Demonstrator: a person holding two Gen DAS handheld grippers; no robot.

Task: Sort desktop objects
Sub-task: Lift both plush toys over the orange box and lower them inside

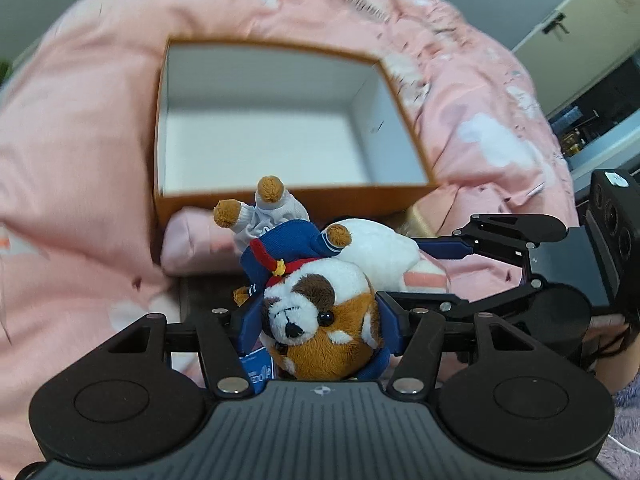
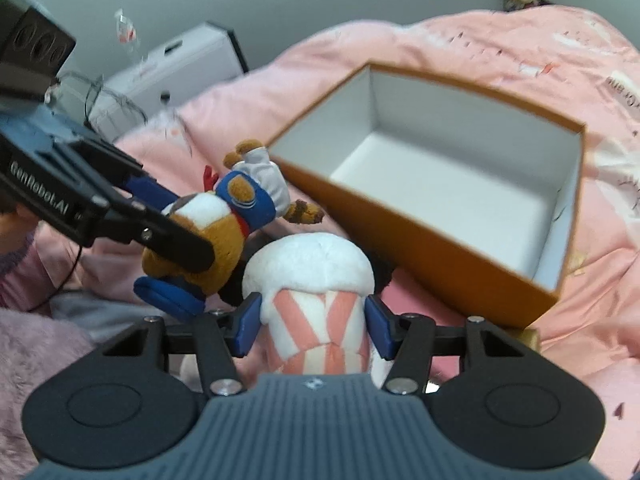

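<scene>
My left hand-held gripper point(image 1: 316, 320) clamps a plush dog point(image 1: 320, 320) in a blue sailor top, head toward the lens, feet up at frame centre. My right hand-held gripper point(image 2: 314, 326) grips a white plush with pink-striped base point(image 2: 312, 280) at lower centre. The open orange box point(image 2: 460, 232), white inside, fills the upper right, its near edge just beyond both toys; pink bedding point(image 2: 560, 60) lies open around it.

Fuzzy plush dog point(image 1: 320, 320); matt box point(image 1: 280, 196) (probably cardboard); soft cloth bedding point(image 1: 80, 160).
</scene>
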